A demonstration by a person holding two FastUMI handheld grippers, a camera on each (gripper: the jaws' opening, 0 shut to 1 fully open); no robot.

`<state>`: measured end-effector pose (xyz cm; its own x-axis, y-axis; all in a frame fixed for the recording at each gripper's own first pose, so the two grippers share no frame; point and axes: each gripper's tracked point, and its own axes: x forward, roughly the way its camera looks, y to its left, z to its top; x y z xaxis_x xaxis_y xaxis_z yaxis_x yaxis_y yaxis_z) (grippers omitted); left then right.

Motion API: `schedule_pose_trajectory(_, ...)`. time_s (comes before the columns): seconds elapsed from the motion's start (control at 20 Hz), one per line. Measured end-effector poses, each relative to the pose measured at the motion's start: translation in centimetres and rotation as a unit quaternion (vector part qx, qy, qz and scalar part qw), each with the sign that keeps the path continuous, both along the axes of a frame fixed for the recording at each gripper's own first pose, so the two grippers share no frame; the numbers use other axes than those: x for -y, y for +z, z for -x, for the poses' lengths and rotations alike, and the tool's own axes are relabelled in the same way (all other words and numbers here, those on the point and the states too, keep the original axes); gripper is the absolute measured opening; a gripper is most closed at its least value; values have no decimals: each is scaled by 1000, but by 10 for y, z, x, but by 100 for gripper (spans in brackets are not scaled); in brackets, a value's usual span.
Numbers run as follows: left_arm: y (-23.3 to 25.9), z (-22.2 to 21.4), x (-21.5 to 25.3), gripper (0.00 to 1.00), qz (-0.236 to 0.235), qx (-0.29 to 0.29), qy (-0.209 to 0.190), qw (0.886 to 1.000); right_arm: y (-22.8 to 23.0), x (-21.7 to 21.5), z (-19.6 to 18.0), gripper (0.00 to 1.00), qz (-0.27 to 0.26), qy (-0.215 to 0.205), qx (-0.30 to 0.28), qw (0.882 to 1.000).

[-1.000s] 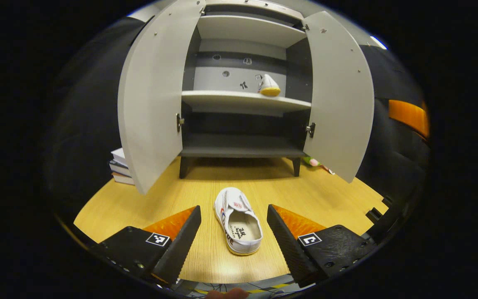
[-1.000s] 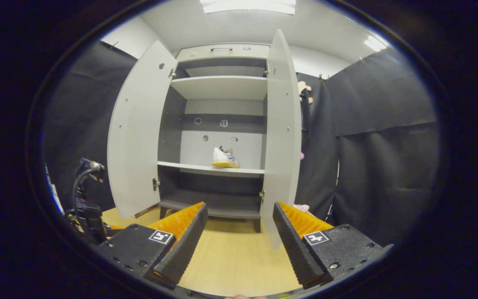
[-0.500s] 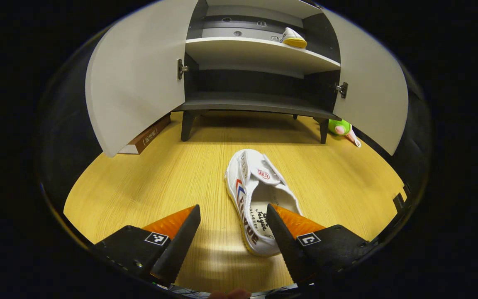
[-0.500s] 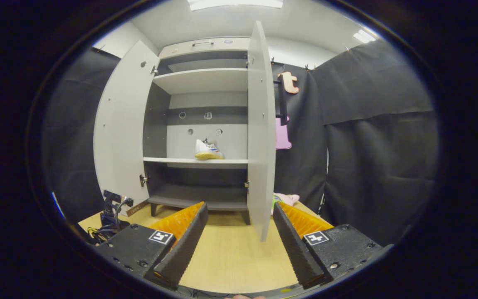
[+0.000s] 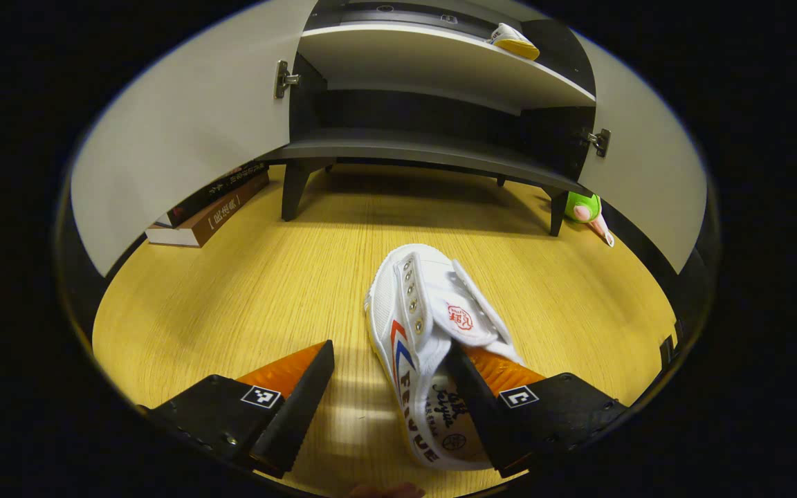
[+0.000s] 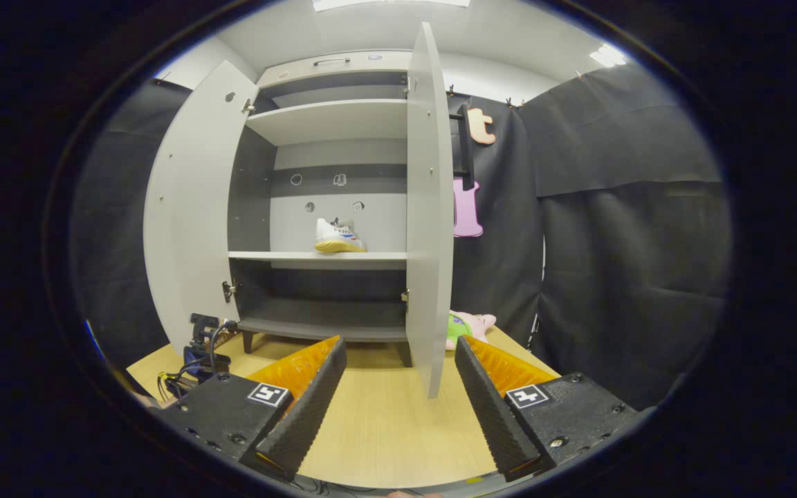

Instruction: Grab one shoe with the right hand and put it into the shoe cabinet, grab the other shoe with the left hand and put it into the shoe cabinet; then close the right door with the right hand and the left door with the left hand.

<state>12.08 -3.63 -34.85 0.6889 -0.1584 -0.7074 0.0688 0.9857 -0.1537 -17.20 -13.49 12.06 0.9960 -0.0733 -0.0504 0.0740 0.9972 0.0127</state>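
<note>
The left tool [image 5: 390,398], fingers apart, straddles the side wall of the shoe [image 5: 433,332] on the worktop [image 5: 246,290] (toe at 12 o'clock). A thin canvas pinch could slip. The right tool [image 6: 400,398] hangs spread and empty.

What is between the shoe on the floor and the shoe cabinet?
Nothing: in the left gripper view, only bare wooden floor stretches from the white shoe to the shoe cabinet.

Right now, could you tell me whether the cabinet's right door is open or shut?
Open: the right door swings out edge-on, leaving the shelf and shoe exposed.
</note>
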Motion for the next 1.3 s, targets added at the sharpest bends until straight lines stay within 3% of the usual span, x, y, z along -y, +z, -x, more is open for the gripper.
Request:
schedule_pose_trajectory(0.15,-1,-10,-2,94,3,2,-2,1000,-6,1,-4,99,4,-3,-10,1000)
schedule_pose_trajectory(0.25,-2,-13,1,87,8,7,3,1000,-10,1,-6,99,6,-3,-16,1000)
schedule_pose_trajectory(0.45,0,-14,10,63,8,21,5,1000,-16,-8,-10,99,12,9,-25,1000)
schedule_pose_trajectory(0.5,0,-14,10,53,5,24,5,1000,-16,-11,-11,99,16,12,-25,999)
schedule_pose_trajectory(0.55,0,-14,9,53,6,25,7,1000,-15,-14,-11,99,19,15,-23,999)
schedule_pose_trajectory(0.7,-1,-18,-11,17,-4,27,55,998,-16,-24,-12,99,21,24,-23,999)
schedule_pose_trajectory(0.8,0,-18,-11,4,-6,26,55,998,-17,-29,-13,99,17,29,-26,999)
schedule_pose_trajectory(1.0,29,-6,-10,0,-15,50,45,998,-18,-28,-13,99,22,28,-28,999)
schedule_pose_trajectory(1.3,164,-3,-15,0,24,142,74,987,-26,-34,-14,99,16,34,-33,999)
